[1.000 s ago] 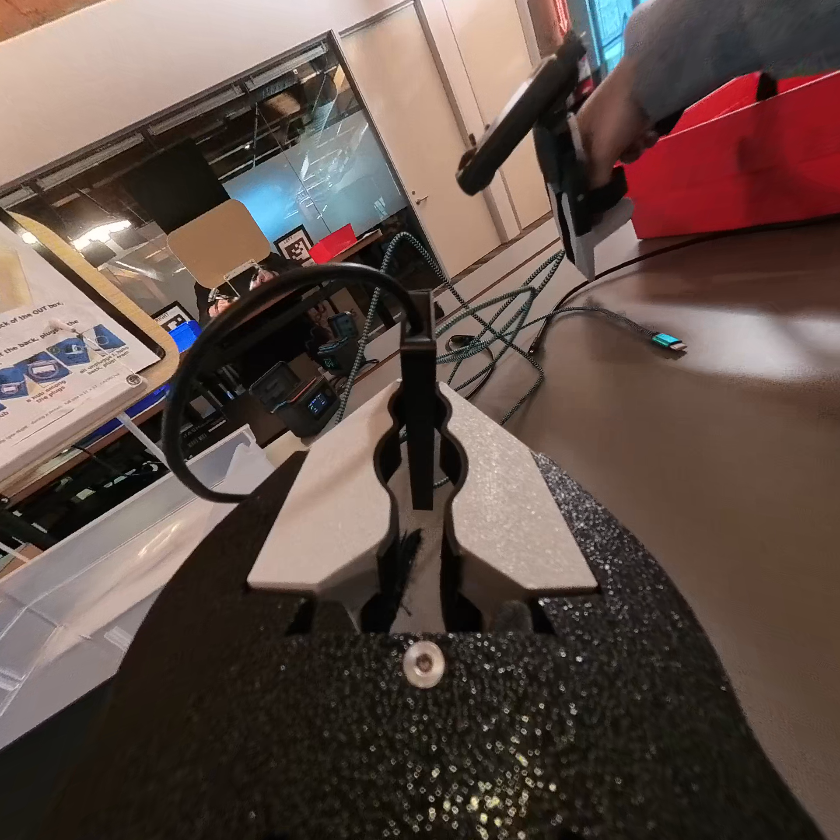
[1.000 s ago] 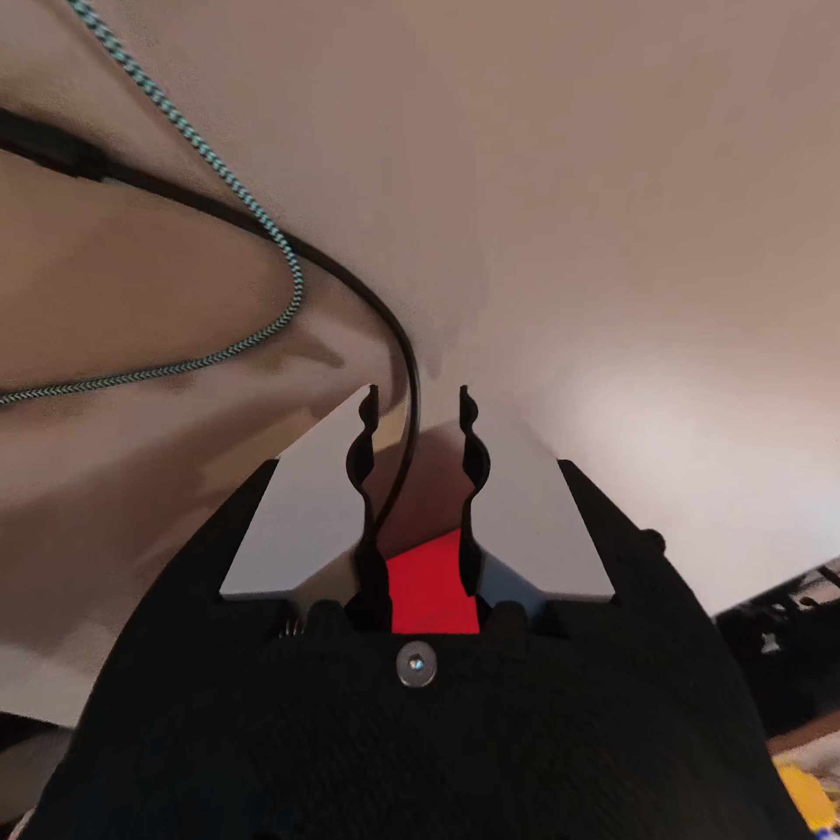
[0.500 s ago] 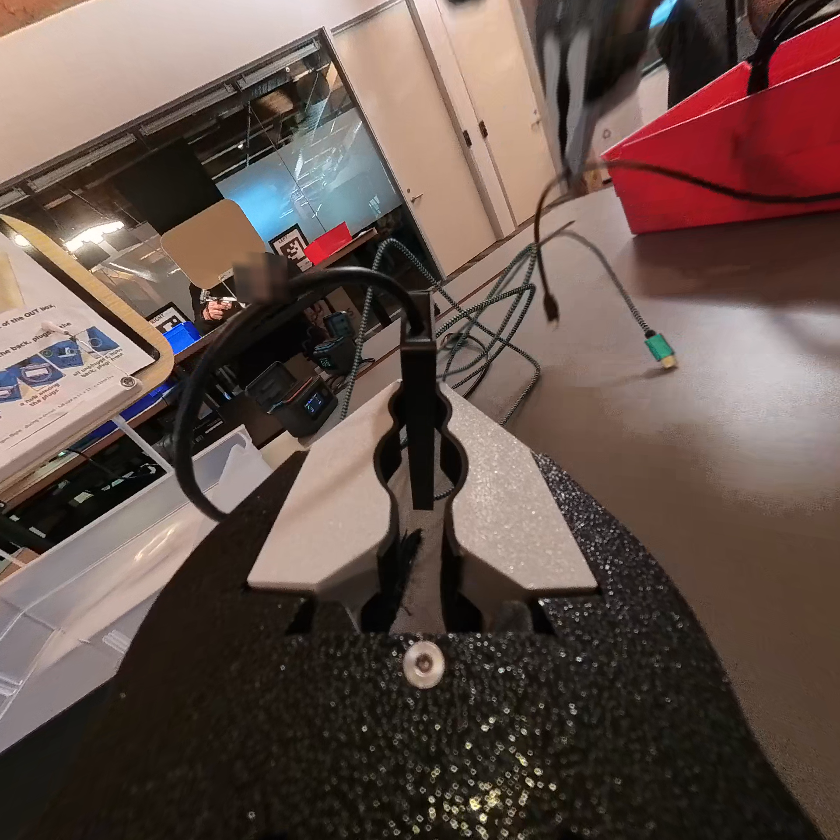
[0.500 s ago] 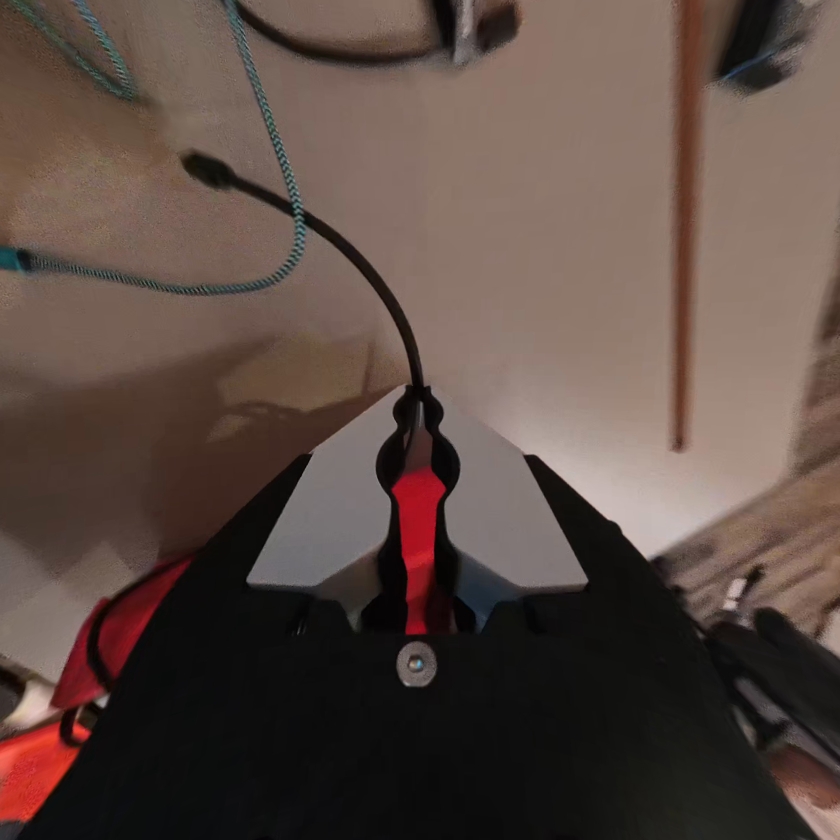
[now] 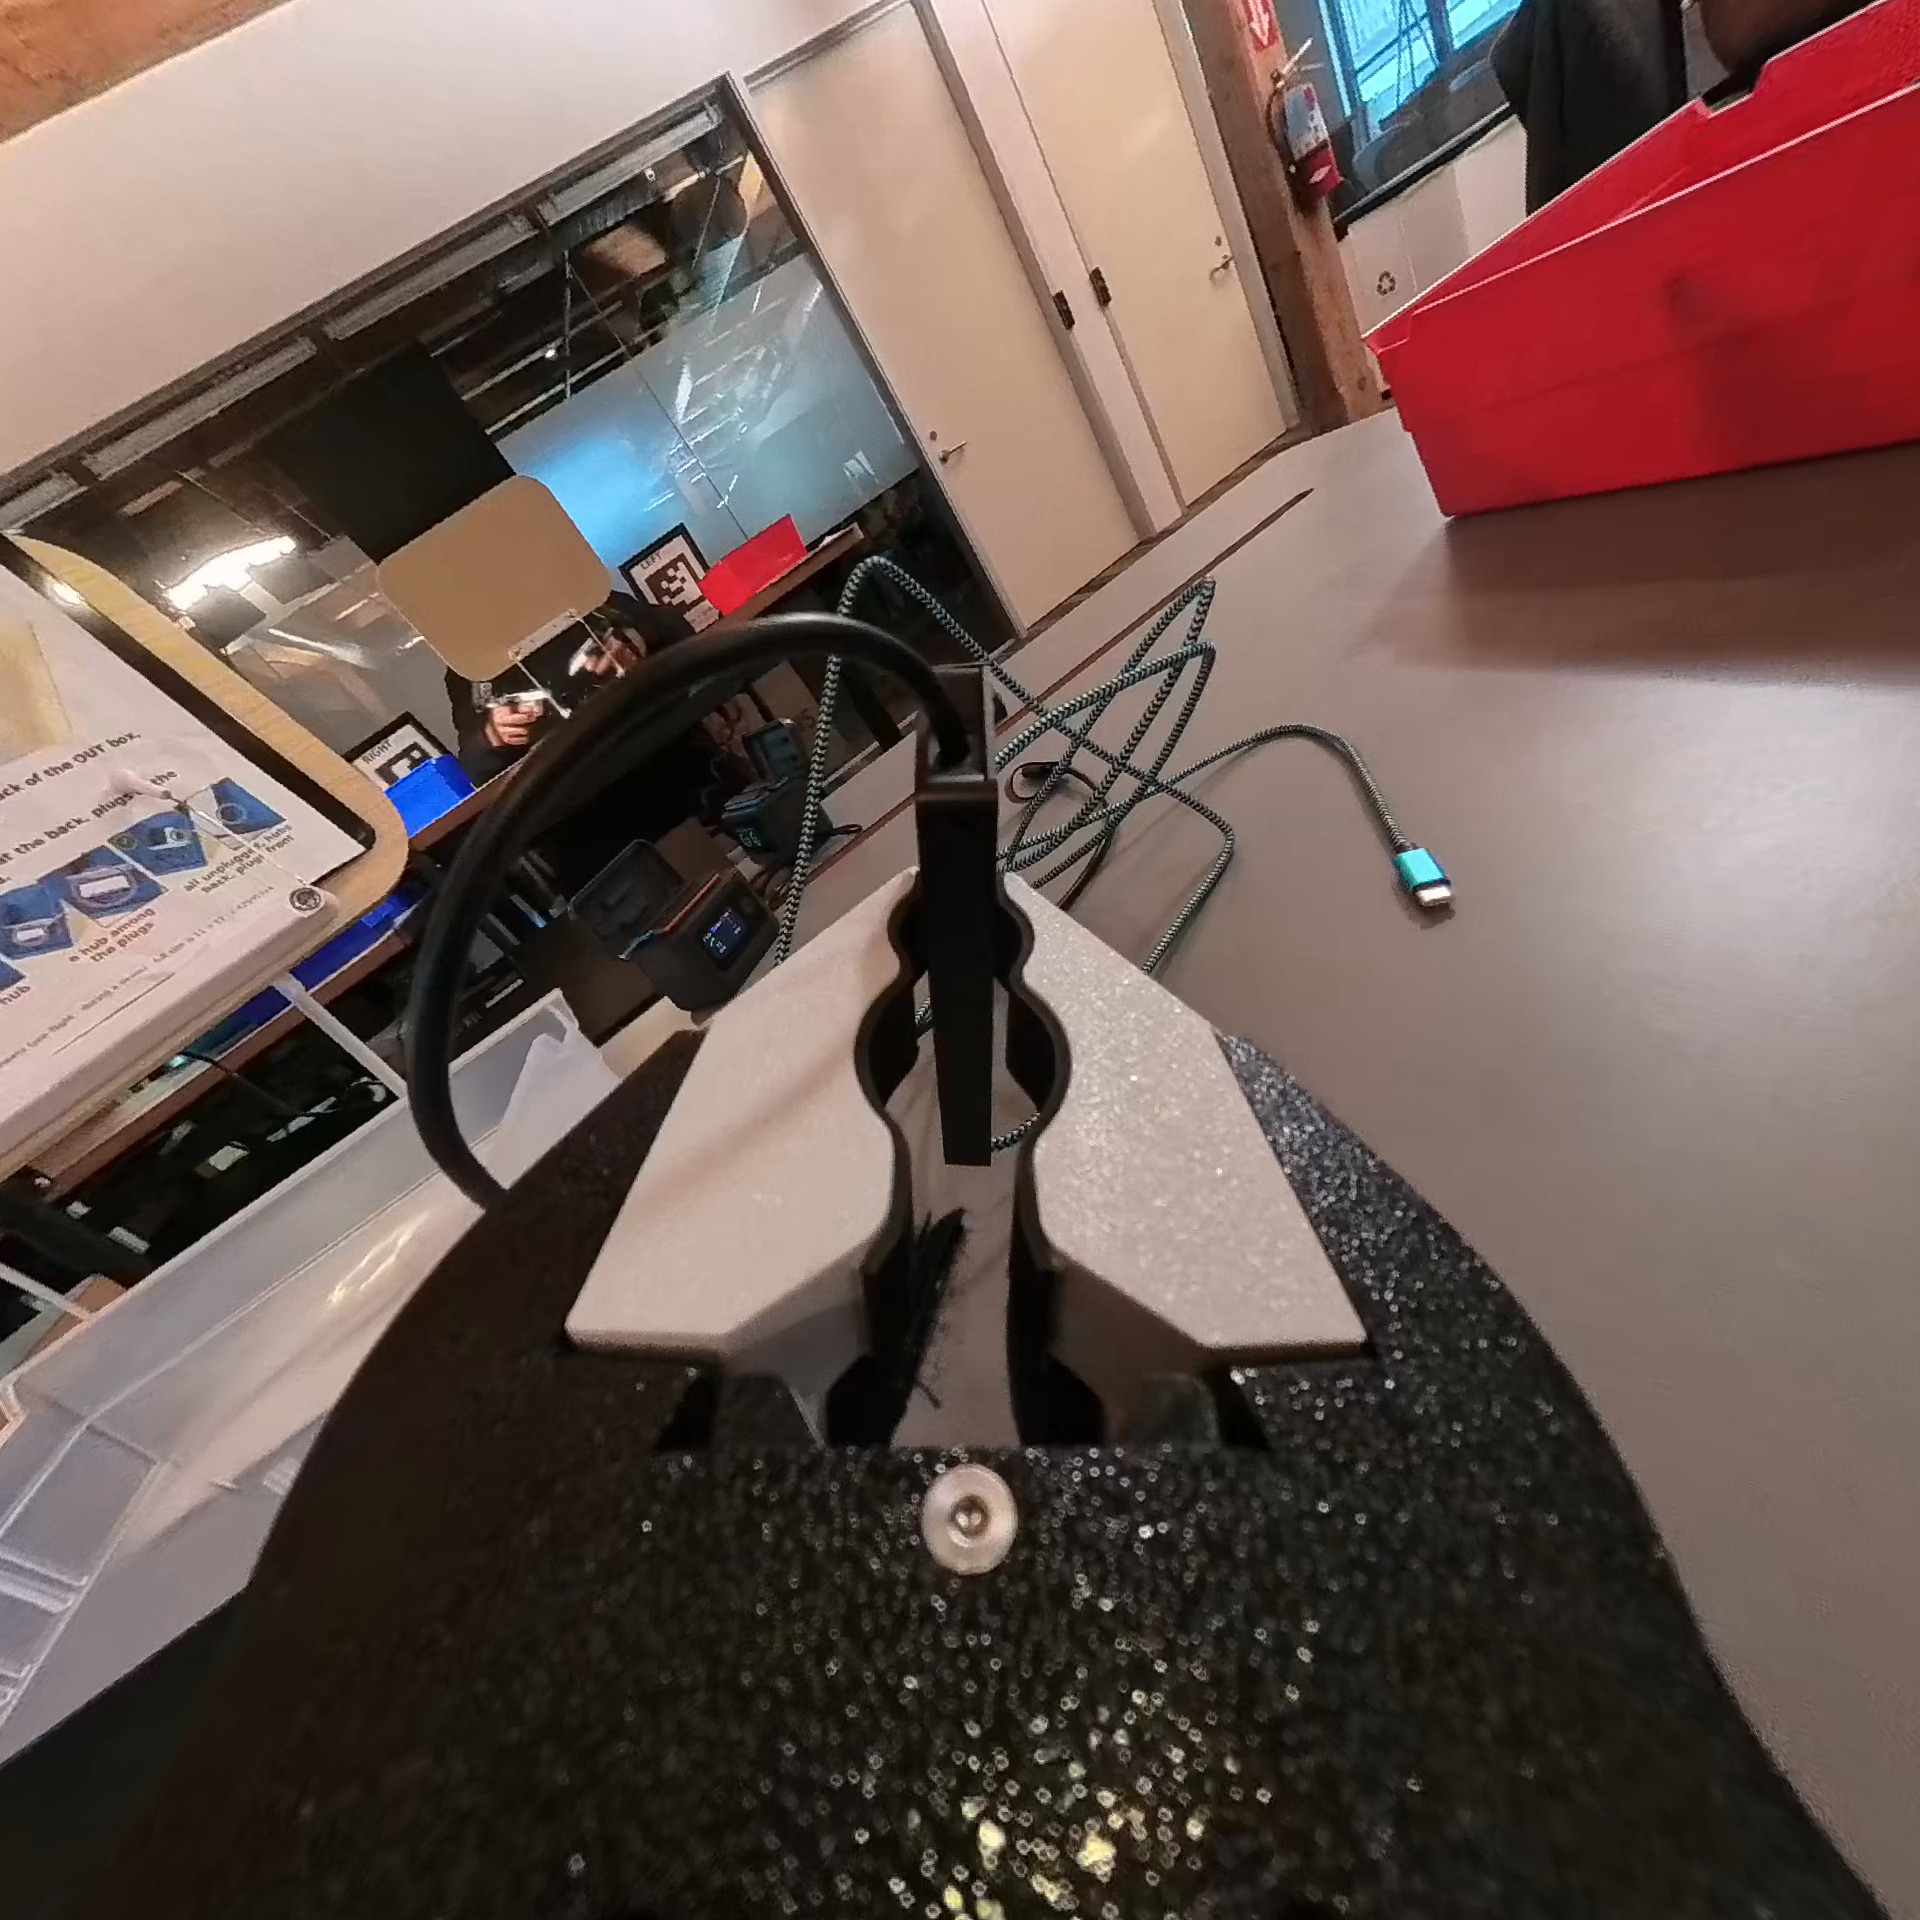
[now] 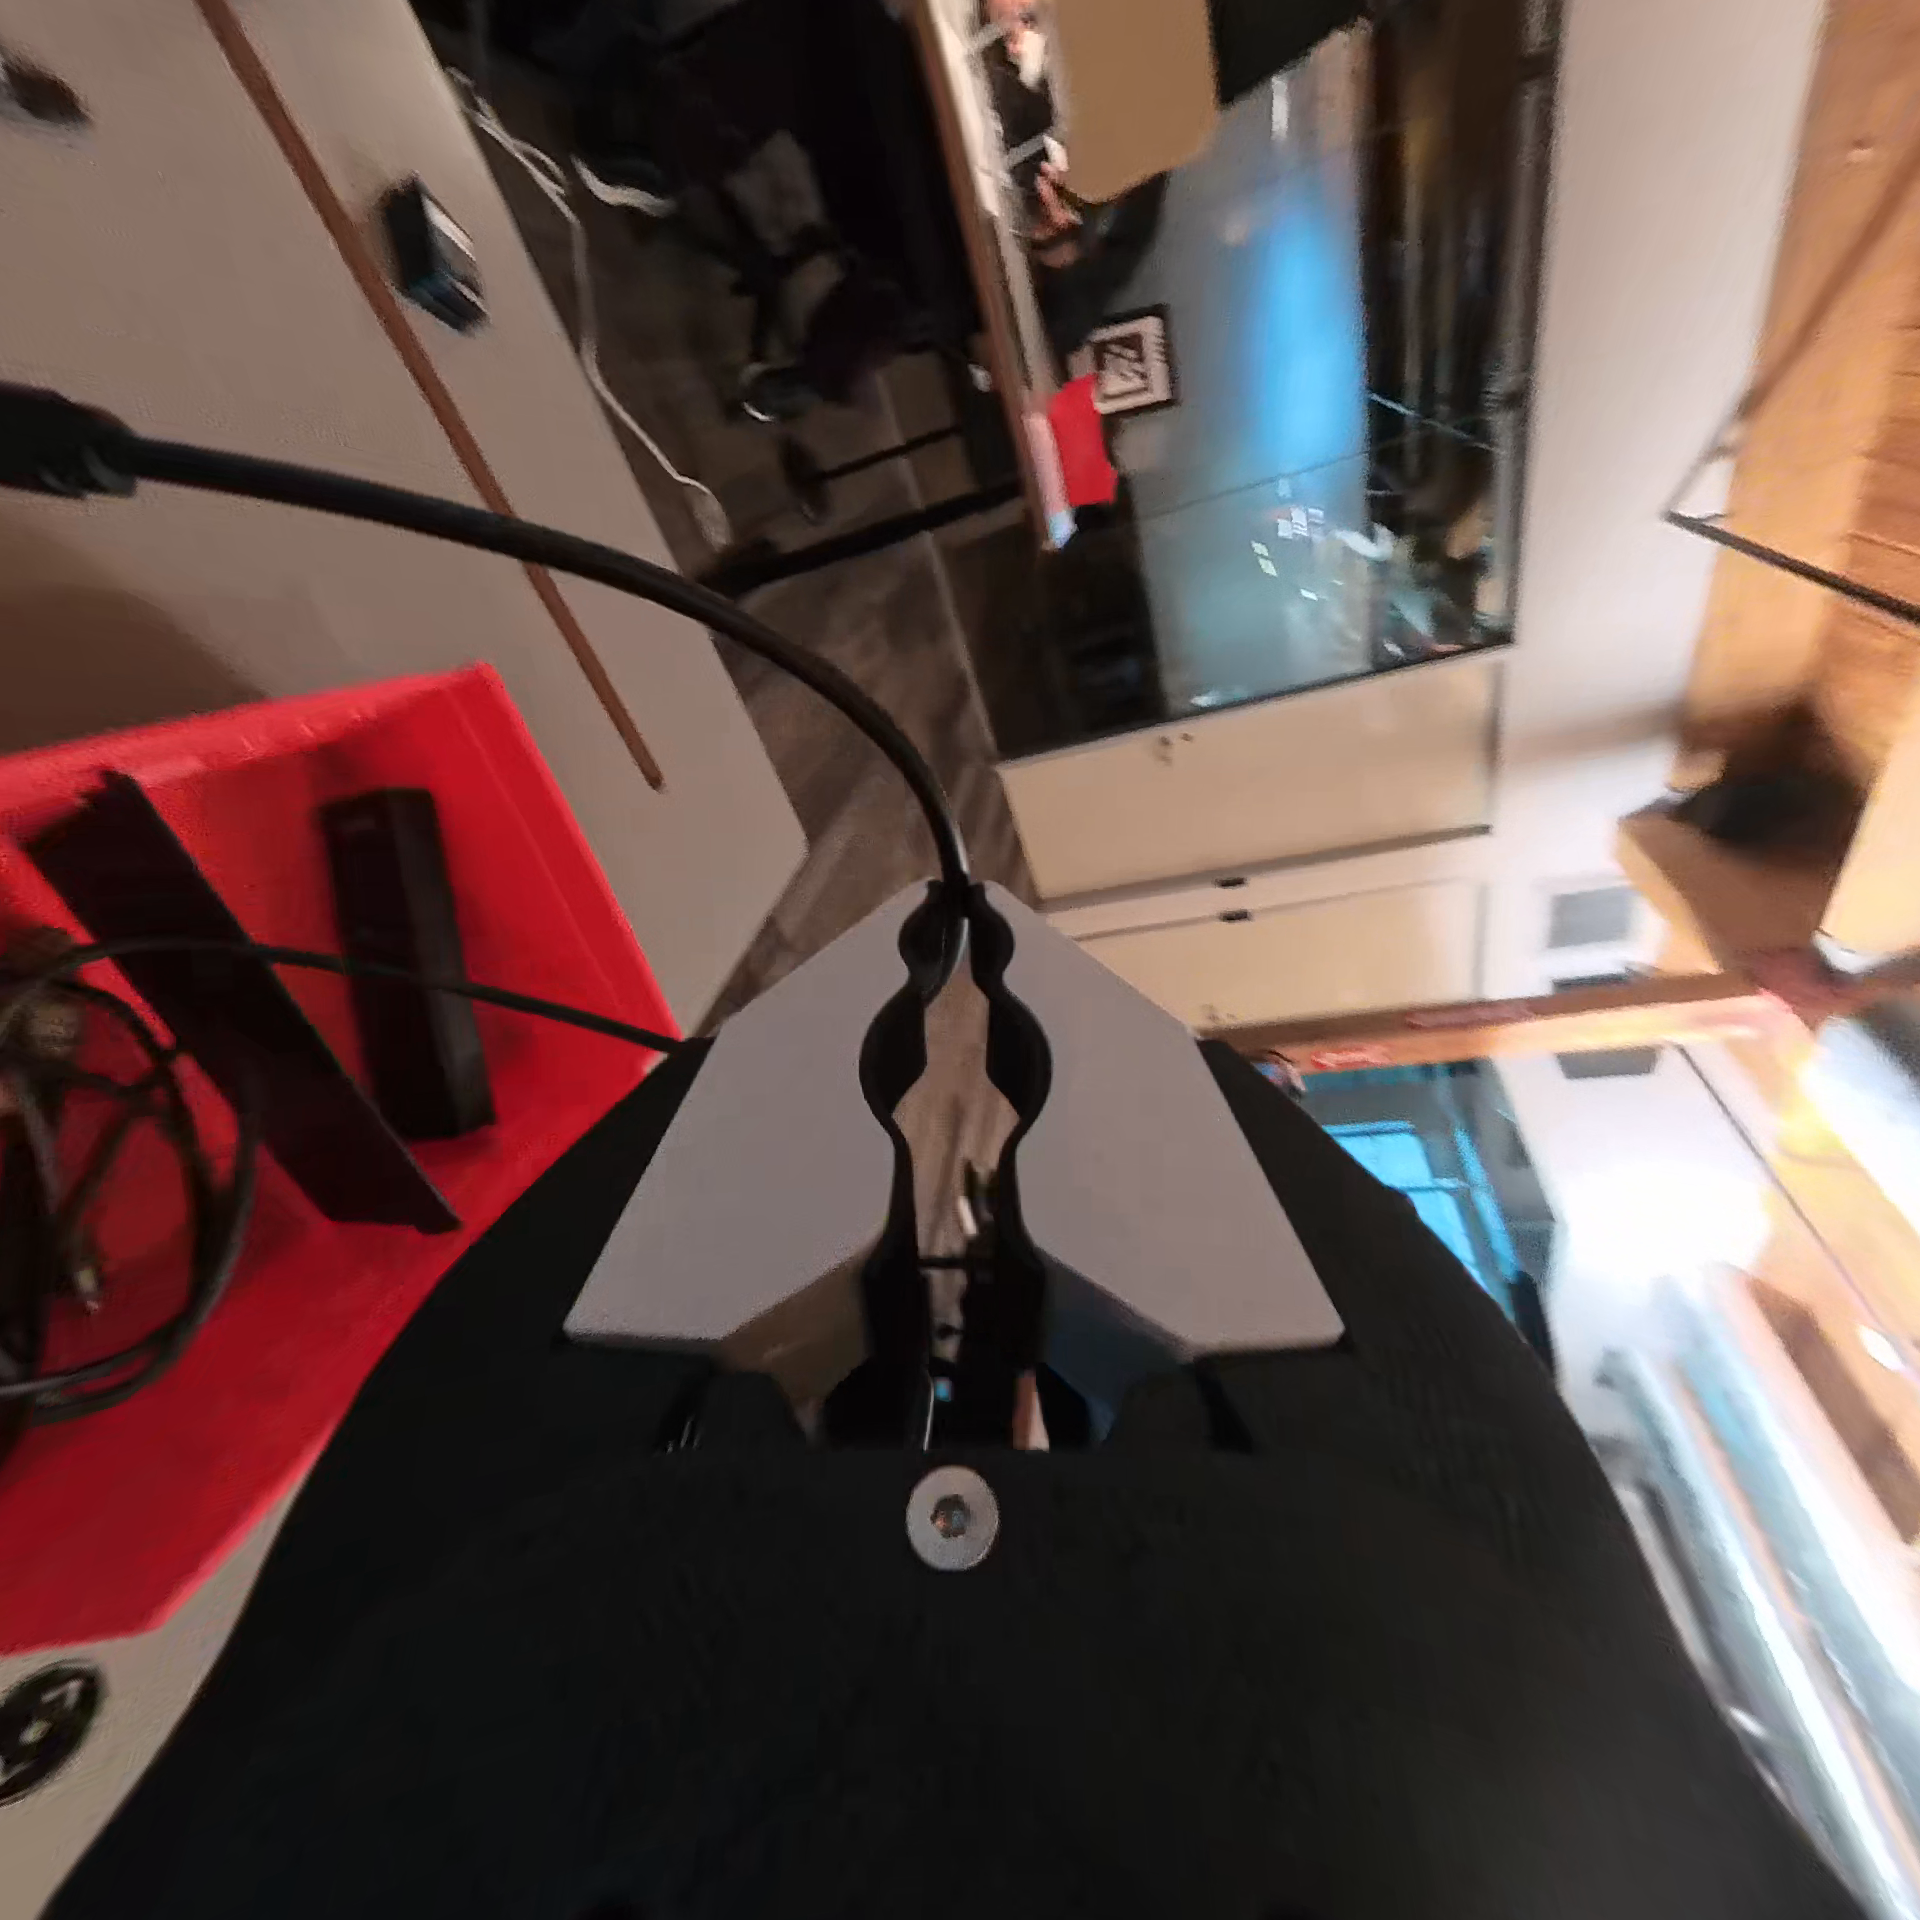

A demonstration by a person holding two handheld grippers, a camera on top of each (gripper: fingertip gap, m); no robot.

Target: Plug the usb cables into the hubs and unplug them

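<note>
My left gripper (image 5: 958, 914) is shut on a slim black USB hub (image 5: 958, 935), held upright on edge above the brown table (image 5: 1558, 1039); the hub's black cord (image 5: 540, 831) loops off to the left. A braided green-black cable (image 5: 1122, 748) lies in a heap on the table, its teal plug (image 5: 1421, 871) to the right. My right gripper (image 6: 956, 909) is shut on a thin black cable (image 6: 623, 561), lifted in the air; its plug end (image 6: 57, 452) hangs at the left edge. Below it the red bin (image 6: 312, 1299) holds two black hubs (image 6: 405, 956) and coiled cords.
The red bin (image 5: 1662, 343) stands at the table's far right in the left wrist view. A clear plastic box (image 5: 156, 1351) sits at the left, with an instruction board (image 5: 135, 883) behind it. A small black device with a screen (image 5: 675, 925) stands past the table edge. There is about 50 cm between the tips of the two grippers.
My right gripper has closed on the black cable, lifted it off the table and swung over the red bin, leaving the left wrist view. The left gripper still holds the hub.
</note>
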